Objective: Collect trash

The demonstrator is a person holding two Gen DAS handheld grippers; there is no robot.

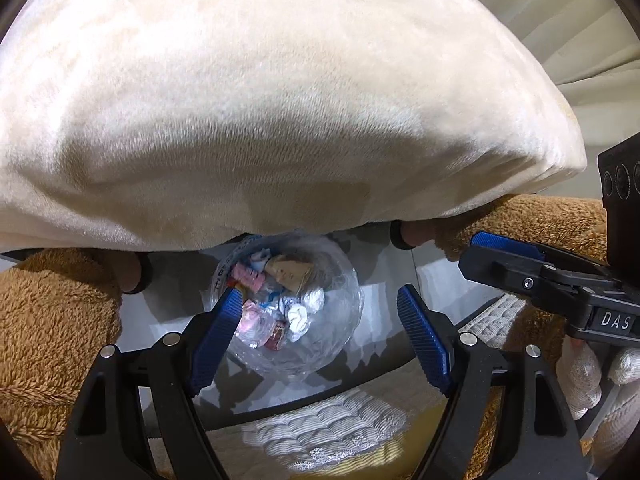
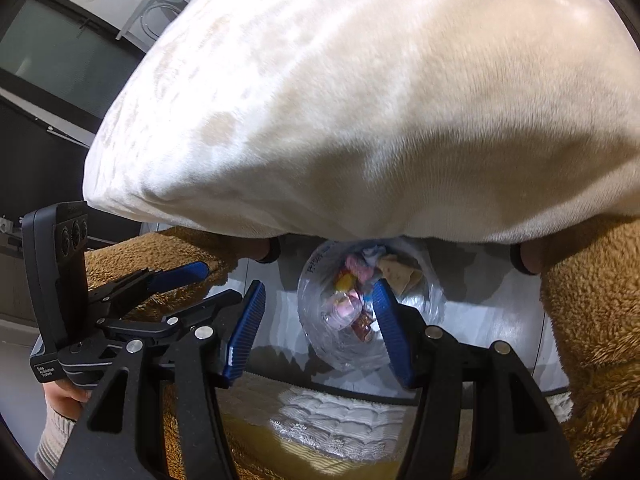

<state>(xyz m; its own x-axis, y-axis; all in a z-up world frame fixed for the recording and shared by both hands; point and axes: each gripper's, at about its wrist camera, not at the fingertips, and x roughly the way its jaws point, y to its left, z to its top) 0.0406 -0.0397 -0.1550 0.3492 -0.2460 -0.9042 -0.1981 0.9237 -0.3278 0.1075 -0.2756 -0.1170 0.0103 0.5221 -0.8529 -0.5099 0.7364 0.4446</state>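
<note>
- Bkgd: white floor (image 1: pixel 432 280) below; cream plush cushion (image 1: pixel 280 100) fills far/top; brown fleece (image 1: pixel 48 320) on left & right.
- 1 clear trash bag (image 1: pixel 340 320), mouth facing up at cams, holding a heap of crumpled wrappers (image 1: pixel 276 296).
- 2 grippers: left gripper (image 1: pixel 320 336) spread wide, empty, bag seen between its fingers, beyond them.
- Right gripper (image 2: pixel 316 336) wide too, holding nothing; bag behind its right finger.
</note>
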